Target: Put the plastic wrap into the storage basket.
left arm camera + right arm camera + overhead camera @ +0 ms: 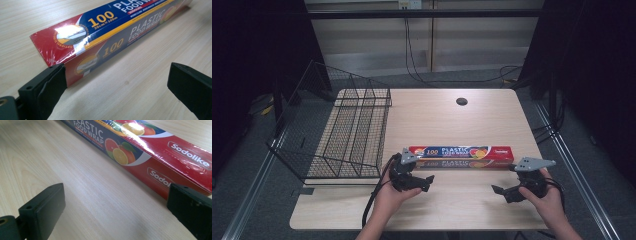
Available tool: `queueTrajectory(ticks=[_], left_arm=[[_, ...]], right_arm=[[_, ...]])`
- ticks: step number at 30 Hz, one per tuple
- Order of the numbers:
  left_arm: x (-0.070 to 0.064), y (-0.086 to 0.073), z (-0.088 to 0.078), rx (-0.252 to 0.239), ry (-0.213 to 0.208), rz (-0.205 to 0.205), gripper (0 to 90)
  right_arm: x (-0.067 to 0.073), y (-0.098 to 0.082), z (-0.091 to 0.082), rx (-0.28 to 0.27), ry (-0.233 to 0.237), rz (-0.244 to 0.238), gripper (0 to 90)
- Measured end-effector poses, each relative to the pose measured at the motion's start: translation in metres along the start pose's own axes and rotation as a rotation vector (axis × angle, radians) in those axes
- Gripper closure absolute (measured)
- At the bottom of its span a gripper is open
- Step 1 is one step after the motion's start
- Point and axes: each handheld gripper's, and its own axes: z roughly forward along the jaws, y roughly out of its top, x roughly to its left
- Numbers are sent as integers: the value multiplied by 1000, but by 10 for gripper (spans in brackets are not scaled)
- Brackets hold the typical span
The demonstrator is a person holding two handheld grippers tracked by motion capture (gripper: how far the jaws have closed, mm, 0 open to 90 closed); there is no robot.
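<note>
Wrap box lies flat between two open grippers

Plastic food wrap box (461, 156) lies lengthwise across the middle of the high view, on the pale wooden table (452, 120), its long side running left to right. It is a long, slim carton sealed in glossy film that throws back bright glare. The ends are red; the middle band is dark blue with a yellow stripe along the edge. White capitals read PLASTIC FOOD WRAP, with "100" in yellow beside them. In the right gripper view the box (155, 152) fills the upper right of the frame, showing sliced oranges and the brand name Sodolike in white on red. In the left gripper view its other end (100, 37) runs from centre left to the upper right, with a round emblem on the red part.

The left gripper (412, 181) sits in the lower centre-left of the high view, just below the box's left end, held in a hand. Its jaws stand wide apart with nothing between them; in its own view the left jaw overlaps the box's near corner, though contact cannot be told. The right gripper (512, 192) sits lower right, below the box's right end, jaws likewise spread wide and holding nothing.

A black wire basket (347, 135) stands at the left of the table, apart from the box.
</note>
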Motion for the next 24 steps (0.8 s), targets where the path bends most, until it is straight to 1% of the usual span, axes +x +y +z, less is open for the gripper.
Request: queueTrajectory(ticks=[1, 2, 3, 5, 6, 7, 8, 9, 10, 11, 12, 13, 14, 15, 16, 17, 18, 19, 20, 22, 23, 24], left_arm=[[-1, 1, 1, -10, -4, -11, 23], [0, 2, 1, -1, -10, -1, 23], [-2, 3, 2, -16, -16, -24, 22], [-2, 5, 2, -9, -17, -20, 19], [-3, 8, 1, -5, -29, -7, 17], [-4, 10, 1, -13, -30, -7, 17], [-6, 12, 1, -16, -42, -12, 17], [-6, 12, 1, -16, -42, -12, 17], [-7, 17, 2, -18, -68, -10, 17], [-7, 17, 2, -18, -68, -10, 17], [-10, 22, 4, -15, -85, 3, 12], [-10, 22, 4, -15, -85, 3, 7], [-13, 29, 7, -1, -95, 26, 1], [-13, 29, 7, -1, -95, 26, 1], [-13, 36, 9, 1, -116, 37, 1], [-13, 36, 9, 1, -116, 37, 1], [-12, 42, 12, -10, -128, 32, 1], [-11, 45, 14, -6, -134, 38, 1], [-10, 47, 15, -14, -143, 43, 1], [-9, 52, 18, -12, -149, 39, 1], [-9, 54, 19, -6, -148, 35, 1], [-9, 56, 20, -1, -151, 31, 1]], right_arm=[[0, 0, 0, 1, 0, 1, 18], [-1, 0, 0, -2, 3, -4, 18], [-2, -1, 0, -4, 8, -5, 18], [-2, -1, 0, 0, 13, -6, 19], [-3, 0, -1, -4, 17, 1, 20], [-3, 0, -2, -7, 18, 2, 20], [-4, 1, -2, -11, 32, 5, 21], [-4, 1, -2, -11, 32, 5, 21], [-5, 1, -3, -10, 33, 12, 20], [-5, 1, -3, -10, 33, 12, 20], [-6, 0, -2, -4, 18, 3, 20], [-6, 0, -2, -1, 17, 4, 20], [-7, 0, -2, -2, 25, 6, 21], [-7, 0, -2, -2, 25, 6, 21], [-7, 0, -2, 1, 16, 1, 20], [-7, 0, -2, 1, 16, 1, 20], [-7, -1, -3, 9, 14, 0, 21], [-7, -1, -3, 12, 18, 4, 22], [-7, -1, -4, 14, 21, 7, 21], [-6, -2, -5, 8, 21, 0, 22], [-6, -3, -6, 9, 30, 9, 24], [-7, -4, -6, 5, 34, 8, 25]])
